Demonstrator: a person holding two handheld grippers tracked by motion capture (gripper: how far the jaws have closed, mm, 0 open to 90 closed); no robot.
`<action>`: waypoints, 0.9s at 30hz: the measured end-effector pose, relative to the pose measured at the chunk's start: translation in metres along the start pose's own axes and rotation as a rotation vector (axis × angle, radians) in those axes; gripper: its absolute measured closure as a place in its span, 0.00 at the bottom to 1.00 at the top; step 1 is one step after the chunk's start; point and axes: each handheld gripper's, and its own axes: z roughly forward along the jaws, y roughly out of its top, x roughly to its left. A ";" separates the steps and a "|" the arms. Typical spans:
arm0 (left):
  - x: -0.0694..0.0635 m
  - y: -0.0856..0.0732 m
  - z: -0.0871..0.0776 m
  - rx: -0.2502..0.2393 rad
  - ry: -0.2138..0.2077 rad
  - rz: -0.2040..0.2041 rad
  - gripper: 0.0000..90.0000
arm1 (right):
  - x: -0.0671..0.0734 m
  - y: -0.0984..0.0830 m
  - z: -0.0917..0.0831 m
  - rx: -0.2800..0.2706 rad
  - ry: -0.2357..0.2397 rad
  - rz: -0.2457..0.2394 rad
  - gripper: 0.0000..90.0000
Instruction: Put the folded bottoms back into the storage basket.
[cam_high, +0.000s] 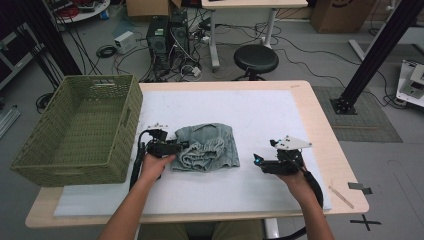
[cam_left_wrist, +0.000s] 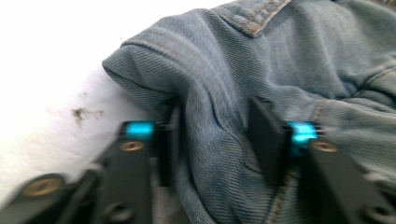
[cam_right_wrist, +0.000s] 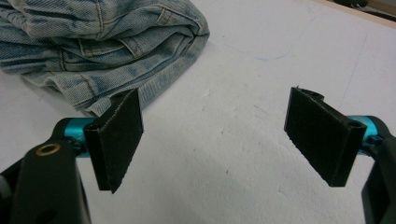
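two tongs: our left tongs are pinching a fold of the crumpled faded blue denim garment; our right tongs are hovering wide, empty.

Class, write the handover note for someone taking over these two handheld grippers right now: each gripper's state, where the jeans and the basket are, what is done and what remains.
Left gripper: jaws set around a fold of the folded jeans at their left edge; whether the pads already press cannot be told.
Right gripper: open, empty, over the white mat to the right of the jeans, clear of them.
Green basket: at the table's left end, nothing visible inside.
Done: jeans lie folded mid-mat.
Left, probably: secure the grip, lift the jeans and put them in the basket.
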 end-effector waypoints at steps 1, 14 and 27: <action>0.000 -0.001 0.000 -0.007 0.002 0.004 0.76 | 0.000 0.000 0.000 0.001 0.002 0.001 0.23; -0.005 0.000 -0.012 -0.101 -0.038 0.161 0.85 | -0.002 -0.001 -0.002 0.000 -0.003 0.007 0.23; -0.028 0.015 -0.029 -0.222 -0.130 0.269 0.86 | -0.001 -0.002 -0.002 -0.001 -0.004 0.012 0.23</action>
